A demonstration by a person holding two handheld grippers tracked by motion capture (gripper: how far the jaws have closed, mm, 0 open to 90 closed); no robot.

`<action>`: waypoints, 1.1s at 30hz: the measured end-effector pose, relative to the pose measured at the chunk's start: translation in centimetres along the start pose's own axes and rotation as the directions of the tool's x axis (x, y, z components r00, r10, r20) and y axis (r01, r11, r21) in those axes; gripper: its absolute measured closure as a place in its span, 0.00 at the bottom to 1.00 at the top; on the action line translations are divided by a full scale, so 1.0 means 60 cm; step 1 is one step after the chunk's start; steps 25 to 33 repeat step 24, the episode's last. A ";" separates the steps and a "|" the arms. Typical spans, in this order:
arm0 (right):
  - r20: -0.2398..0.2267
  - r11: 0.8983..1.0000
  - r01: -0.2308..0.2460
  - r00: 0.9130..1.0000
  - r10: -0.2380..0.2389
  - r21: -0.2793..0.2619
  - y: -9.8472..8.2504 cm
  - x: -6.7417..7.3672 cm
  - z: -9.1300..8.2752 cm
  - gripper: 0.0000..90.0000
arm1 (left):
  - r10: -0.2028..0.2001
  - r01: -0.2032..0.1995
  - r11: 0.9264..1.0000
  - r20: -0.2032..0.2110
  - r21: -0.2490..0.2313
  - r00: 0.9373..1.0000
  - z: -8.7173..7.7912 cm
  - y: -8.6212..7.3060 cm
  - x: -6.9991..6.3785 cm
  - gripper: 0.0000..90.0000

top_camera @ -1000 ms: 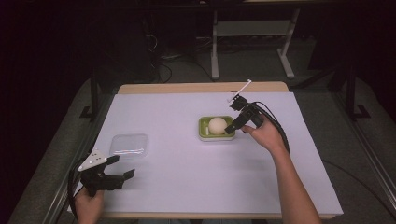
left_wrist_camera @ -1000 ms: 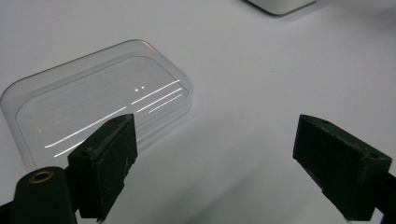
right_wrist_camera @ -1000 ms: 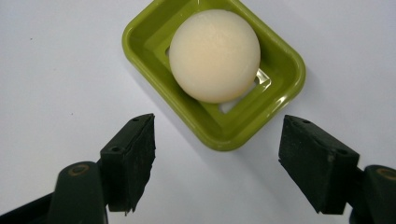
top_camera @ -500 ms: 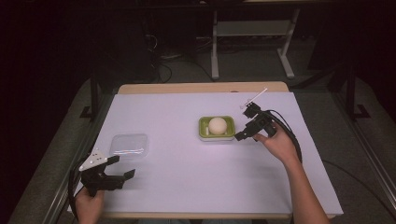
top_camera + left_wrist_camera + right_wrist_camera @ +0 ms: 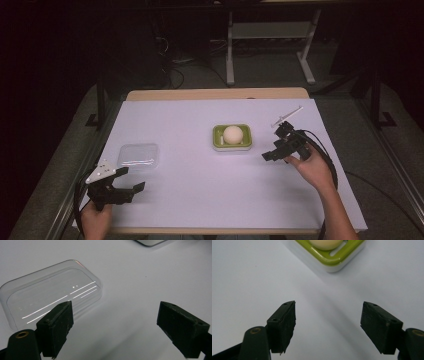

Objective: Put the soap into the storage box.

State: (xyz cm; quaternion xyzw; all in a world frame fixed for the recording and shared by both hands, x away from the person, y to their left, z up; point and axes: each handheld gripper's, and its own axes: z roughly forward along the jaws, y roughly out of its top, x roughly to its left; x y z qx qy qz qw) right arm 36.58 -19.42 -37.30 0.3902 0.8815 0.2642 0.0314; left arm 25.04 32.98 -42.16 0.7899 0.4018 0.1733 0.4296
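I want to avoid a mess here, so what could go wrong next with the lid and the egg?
The clear plastic lid is hard to see on the white table, so the open left tool might nudge it instead of gripping it. The pale egg sits loose in the green square tray; a bump from the open right tool could roll it out.

Both grippers point(image 5: 125, 180) point(image 5: 274, 145) hover low, fingers parted and empty, the right's just narrowing.

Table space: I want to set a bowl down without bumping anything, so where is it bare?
Bare: the middle strip between the clear lid and the green tray, plus the table's far-left area. Crowded: right of the tray, near the right gripper.
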 end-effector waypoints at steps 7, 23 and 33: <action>0.003 0.999 -0.024 1.000 0.024 -0.031 -0.052 0.001 -0.010 0.31 | -0.003 0.003 1.000 -0.002 0.003 1.000 0.001 -0.001 0.000 0.14; 0.046 0.989 -0.047 0.997 0.054 -0.144 -0.176 0.046 -0.019 0.23 | 0.014 -0.014 1.000 0.006 0.011 1.000 0.004 0.000 -0.004 0.14; 0.046 0.989 -0.047 0.997 0.054 -0.144 -0.176 0.046 -0.019 0.23 | 0.014 -0.014 1.000 0.006 0.011 1.000 0.004 0.000 -0.004 0.14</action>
